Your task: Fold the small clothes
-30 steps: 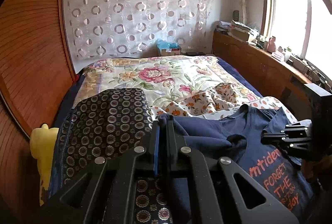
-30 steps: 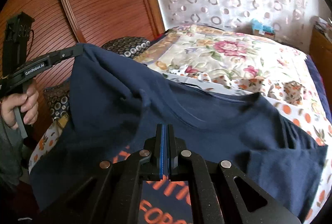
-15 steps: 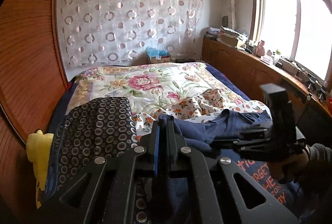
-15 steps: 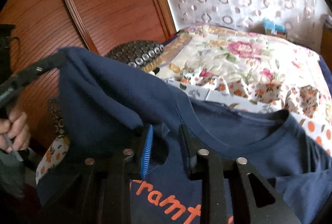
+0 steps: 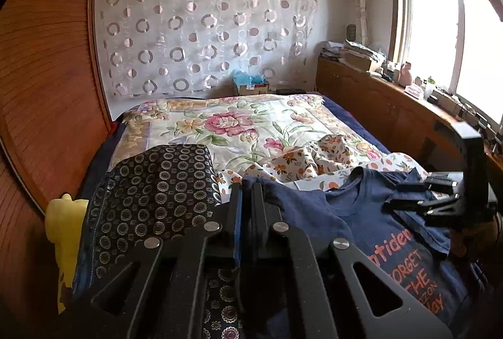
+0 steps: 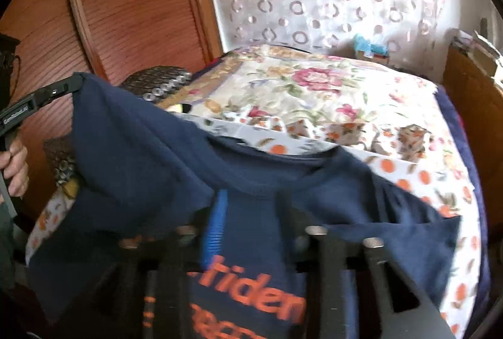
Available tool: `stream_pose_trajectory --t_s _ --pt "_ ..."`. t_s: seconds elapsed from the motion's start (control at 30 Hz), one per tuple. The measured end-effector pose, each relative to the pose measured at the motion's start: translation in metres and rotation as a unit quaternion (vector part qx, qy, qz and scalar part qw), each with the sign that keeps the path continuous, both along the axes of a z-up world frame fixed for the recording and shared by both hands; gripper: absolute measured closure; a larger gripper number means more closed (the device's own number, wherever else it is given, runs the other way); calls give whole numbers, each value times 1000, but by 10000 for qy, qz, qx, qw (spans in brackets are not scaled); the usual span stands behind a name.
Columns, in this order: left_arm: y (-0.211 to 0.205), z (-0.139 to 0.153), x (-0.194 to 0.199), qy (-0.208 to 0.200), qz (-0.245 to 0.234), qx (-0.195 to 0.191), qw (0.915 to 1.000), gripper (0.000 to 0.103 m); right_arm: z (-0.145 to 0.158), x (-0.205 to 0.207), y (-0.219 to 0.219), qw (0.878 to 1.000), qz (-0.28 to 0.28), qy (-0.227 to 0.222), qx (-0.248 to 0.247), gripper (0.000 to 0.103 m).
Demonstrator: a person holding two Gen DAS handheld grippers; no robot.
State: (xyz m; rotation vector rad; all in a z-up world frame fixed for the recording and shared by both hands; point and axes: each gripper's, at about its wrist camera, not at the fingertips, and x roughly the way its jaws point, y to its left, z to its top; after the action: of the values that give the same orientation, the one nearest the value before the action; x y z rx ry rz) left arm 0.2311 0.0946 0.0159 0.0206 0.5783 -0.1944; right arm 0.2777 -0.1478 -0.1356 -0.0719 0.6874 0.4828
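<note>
The navy T-shirt (image 6: 257,181) lay across the near end of the bed (image 5: 251,125), on top of an orange-spotted white cloth (image 6: 418,169), with one corner lifted off to the left. That corner was pinched in the left gripper (image 5: 246,191), whose jaws were closed tight on the fabric. The right gripper (image 6: 251,207) stood over the shirt's chest with its jaws apart; they had just been opening, and the shirt lay below the gap with neither pad pressing on it. A second earlier those jaws were shut with navy cloth around them, and half a second earlier they stood only a little apart. In the left view, the right gripper (image 5: 418,197) had drawn back toward the right edge since half a second ago, uncovering the shirt's neckline.

Orange print on the chest read "tiden" in the right view, cut off at both ends; in the left view "FORGET" and "THE" showed below it, with smaller lines too small to read. White lettering on the left gripper's side was blurred. The right view was smeared by motion. The shirt's lower hem was hidden behind both grippers. A dark patterned cushion (image 5: 157,191) sat left of the shirt, and a hand (image 6: 14,169) was cut by the frame edge
</note>
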Motion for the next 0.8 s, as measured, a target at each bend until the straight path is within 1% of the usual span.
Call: stream_pose_trajectory --t_s 0.03,0.13,0.23,0.27,0.33,0.5,0.57,0.67,0.73,0.8 --pt "0 -1 0 7 1 7 10000 98 1 0 -6 10000 -81 -17 -47 50" --pt "0 0 0 -9 -1 -29 10000 98 1 -5 -15 9992 -241 -164 -257 49" --pt "-1 1 1 -49 -5 -8 10000 98 -11 -3 -41 9978 -504 10 -421 41" --pt "-2 -1 2 -49 -6 1 10000 98 -16 -1 -50 9968 -617 103 -488 41" --pt "-1 -1 1 -45 -2 -15 10000 98 -21 -1 -66 9947 -866 127 -541 41" --pt "-1 -1 1 -42 -20 -18 10000 98 -28 2 -104 9886 -1368 306 -546 41" --pt "-4 -2 1 -30 -22 -15 10000 98 -31 5 -109 9871 -1466 416 -493 41" --pt "-3 -2 -3 -30 -26 -25 10000 98 -31 9 -105 9853 -1567 465 -491 41" --pt "-2 -2 -6 -25 -30 -26 10000 98 -35 15 -106 9841 -1616 599 -430 41" --pt "-3 -2 -10 -13 -32 -29 10000 98 -34 23 -106 9848 -1600 546 -411 41"
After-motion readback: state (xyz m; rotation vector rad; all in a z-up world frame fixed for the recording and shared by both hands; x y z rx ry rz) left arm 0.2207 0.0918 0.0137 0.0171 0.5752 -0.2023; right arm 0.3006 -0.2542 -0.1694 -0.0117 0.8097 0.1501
